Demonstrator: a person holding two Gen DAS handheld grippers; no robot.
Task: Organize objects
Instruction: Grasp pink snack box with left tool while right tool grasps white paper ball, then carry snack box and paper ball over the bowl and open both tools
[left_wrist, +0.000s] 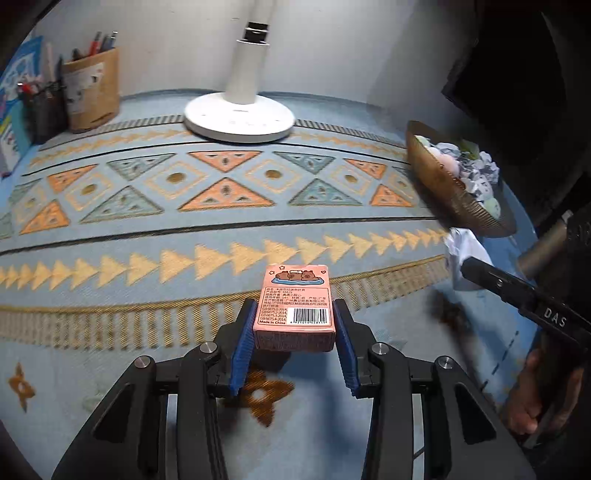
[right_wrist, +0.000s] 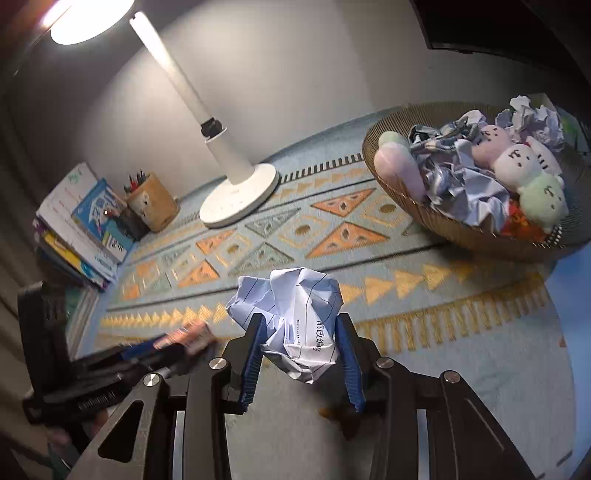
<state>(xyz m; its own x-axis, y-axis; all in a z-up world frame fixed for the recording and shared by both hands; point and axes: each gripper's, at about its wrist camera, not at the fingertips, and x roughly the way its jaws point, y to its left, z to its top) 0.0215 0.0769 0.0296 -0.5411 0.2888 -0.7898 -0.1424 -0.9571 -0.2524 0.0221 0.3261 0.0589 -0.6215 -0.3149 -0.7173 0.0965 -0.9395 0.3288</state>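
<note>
A small pink box (left_wrist: 294, 306) with a barcode and a cartoon picture is clamped between the blue pads of my left gripper (left_wrist: 295, 314), raised over the patterned cloth. My right gripper (right_wrist: 299, 328) is shut on a crumpled ball of lined white paper (right_wrist: 291, 314), also held above the cloth. In the right wrist view the pink box (right_wrist: 192, 334) shows blurred at the lower left, in the other gripper. The right gripper's black body (left_wrist: 524, 295) and the paper (left_wrist: 463, 254) sit at the right edge of the left wrist view.
A brown woven basket (right_wrist: 384, 173) at the right holds crumpled paper and plush toys. A white desk lamp (left_wrist: 240, 118) stands at the back centre. A pen holder (left_wrist: 94, 88), a black mesh cup (left_wrist: 46, 110) and stacked books (right_wrist: 77, 229) line the left. A person's hand (left_wrist: 532, 398) grips the right gripper.
</note>
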